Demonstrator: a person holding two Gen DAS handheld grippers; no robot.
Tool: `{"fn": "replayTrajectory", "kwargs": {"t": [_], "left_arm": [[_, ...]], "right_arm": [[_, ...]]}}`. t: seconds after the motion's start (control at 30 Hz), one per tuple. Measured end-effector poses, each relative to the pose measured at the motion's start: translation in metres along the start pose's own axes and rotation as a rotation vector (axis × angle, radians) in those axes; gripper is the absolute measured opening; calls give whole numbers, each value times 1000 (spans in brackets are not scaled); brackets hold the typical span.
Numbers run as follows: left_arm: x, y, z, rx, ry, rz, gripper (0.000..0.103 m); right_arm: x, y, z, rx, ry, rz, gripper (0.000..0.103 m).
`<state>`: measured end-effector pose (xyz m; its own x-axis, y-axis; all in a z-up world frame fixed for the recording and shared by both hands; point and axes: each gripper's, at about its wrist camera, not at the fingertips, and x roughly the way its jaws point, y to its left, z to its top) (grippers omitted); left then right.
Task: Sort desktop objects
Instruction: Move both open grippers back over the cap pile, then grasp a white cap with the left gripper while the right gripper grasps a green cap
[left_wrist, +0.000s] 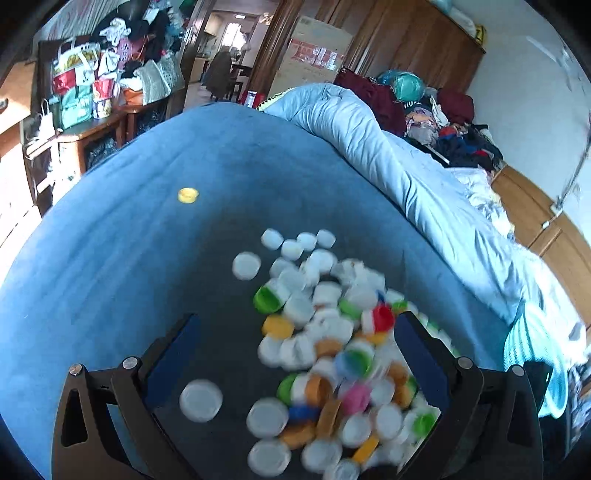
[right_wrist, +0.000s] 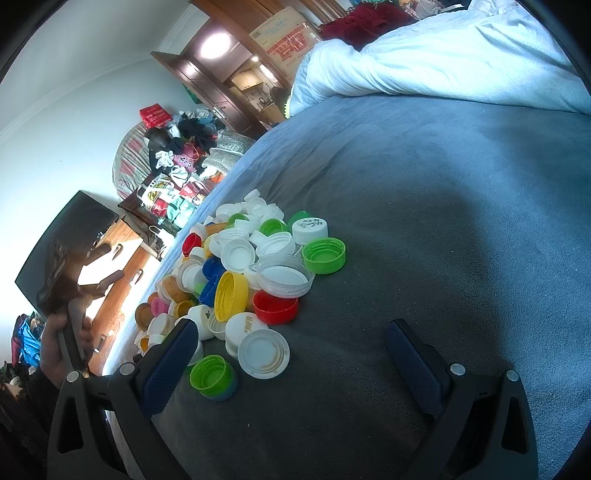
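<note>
Both tools released, empty: left tool (left_wrist: 295, 354) over cap pile (left_wrist: 332, 350); lone yellow cap (left_wrist: 188, 195) apart, likely sorted.

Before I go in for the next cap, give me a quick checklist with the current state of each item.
1. Left hand-held gripper open and empty: ok.
2. Right hand-held gripper open and empty: ok.
3. Cap pile within the right view, sharp enough to pick a target: ok.
4. Left view sharp: not ok, the caps are motion-blurred.
5. Lone yellow cap lies apart from the pile on the blue blanket: ok.
6. Bins for sorted caps: cannot tell, none in view.
</note>
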<state>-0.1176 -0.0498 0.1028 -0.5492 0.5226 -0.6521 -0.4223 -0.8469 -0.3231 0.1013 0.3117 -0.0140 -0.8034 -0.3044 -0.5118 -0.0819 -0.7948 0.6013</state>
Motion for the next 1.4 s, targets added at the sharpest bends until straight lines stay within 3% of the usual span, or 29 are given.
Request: {"fn": "replayTrajectory", "kwargs": {"t": [0.2, 0.37, 0.47, 0.57, 0.6, 0.63, 0.73, 0.83, 0.93, 1.03, 1.17, 1.27, 1.3, 1.4], "left_arm": [[-24, 51, -37, 9, 86, 117, 101], [-8, 101, -25, -68, 135, 133, 100], [23, 106, -17, -11, 198, 189, 100], [70, 97, -29, 93, 334, 259, 102], [72, 88, -33, 139, 313, 291, 102], [71, 82, -33, 149, 307, 290, 102], [65, 59, -44, 156, 312, 170, 102], [63, 18, -68, 303, 345, 127, 102], [41, 4, -77, 286, 340, 35, 100], [7, 3, -81, 261, 269, 29, 100], [-13, -14, -99, 310, 234, 1, 98], [7, -11, -109, 299, 302, 41, 61], [8, -9, -108, 289, 301, 44, 56], [16, -12, -104, 298, 304, 47, 56]], "right_arm": [[0, 0, 0, 0, 0, 0, 103], [0, 0, 0, 0, 0, 0, 103], [1, 0, 0, 0, 0, 0, 103], [5, 4, 1, -14, 17, -26, 103], [5, 5, 0, -24, 12, -31, 103], [4, 3, 1, -19, 12, -27, 103], [11, 4, 4, -25, 36, -56, 103], [28, 23, 8, -117, 91, -179, 103], [45, 44, 7, -247, 158, -323, 103], [40, 46, 11, -238, 215, -248, 103], [29, 48, -4, -216, 257, -273, 103], [23, 58, -18, -256, 236, -328, 103], [19, 56, -22, -220, 216, -324, 103], [9, 56, -37, -231, 144, -314, 103]]}}
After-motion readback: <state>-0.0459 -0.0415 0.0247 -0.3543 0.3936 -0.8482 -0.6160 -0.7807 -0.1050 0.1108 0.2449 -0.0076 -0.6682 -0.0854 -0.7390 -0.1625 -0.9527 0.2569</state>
